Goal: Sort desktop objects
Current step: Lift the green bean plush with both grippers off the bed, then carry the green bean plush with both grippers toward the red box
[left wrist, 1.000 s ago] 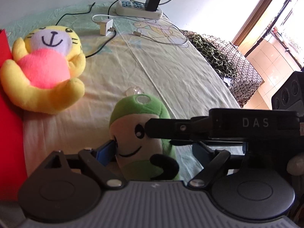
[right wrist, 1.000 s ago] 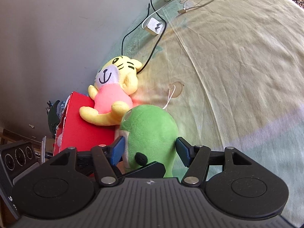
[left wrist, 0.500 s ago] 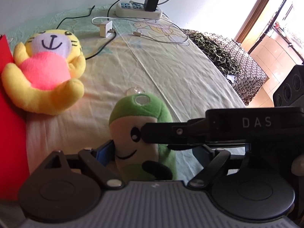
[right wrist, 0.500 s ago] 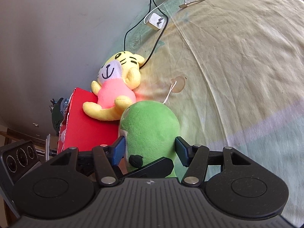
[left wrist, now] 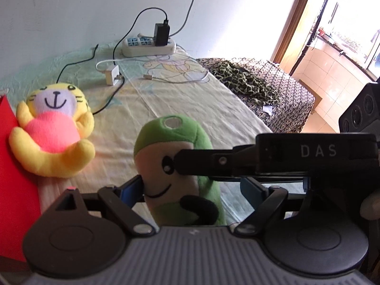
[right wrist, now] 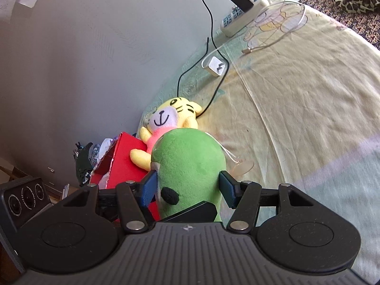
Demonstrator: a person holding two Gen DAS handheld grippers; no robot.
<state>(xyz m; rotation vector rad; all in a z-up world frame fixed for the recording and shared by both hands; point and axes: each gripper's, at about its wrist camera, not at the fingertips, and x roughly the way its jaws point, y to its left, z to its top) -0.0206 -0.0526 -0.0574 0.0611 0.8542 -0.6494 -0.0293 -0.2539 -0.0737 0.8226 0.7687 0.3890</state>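
A green plush toy (left wrist: 175,147) with a smiling face stands upright between the fingers of my left gripper (left wrist: 192,188), which is open; its left pad touches the toy and its right pad is apart. My right gripper (right wrist: 188,187) is shut on the green plush toy (right wrist: 190,161), both blue pads pressing its sides. In the left wrist view one right finger (left wrist: 213,163) crosses the toy's face. A yellow tiger plush (left wrist: 52,130) in pink leans on a red box (left wrist: 14,190) at the left.
On the yellow-green sheet lie a power strip (left wrist: 149,47) with a black plug, a white charger (left wrist: 112,74) and cables near the wall. A leopard cloth (left wrist: 247,80) lies beyond the sheet's right edge. A black speaker (left wrist: 361,111) stands at the right. The toy's clear suction cup (right wrist: 244,166) hangs beside it.
Both grippers and the green plush toy have risen from the sheet and moved toward the tiger plush and red box. The right gripper stays shut on the toy.
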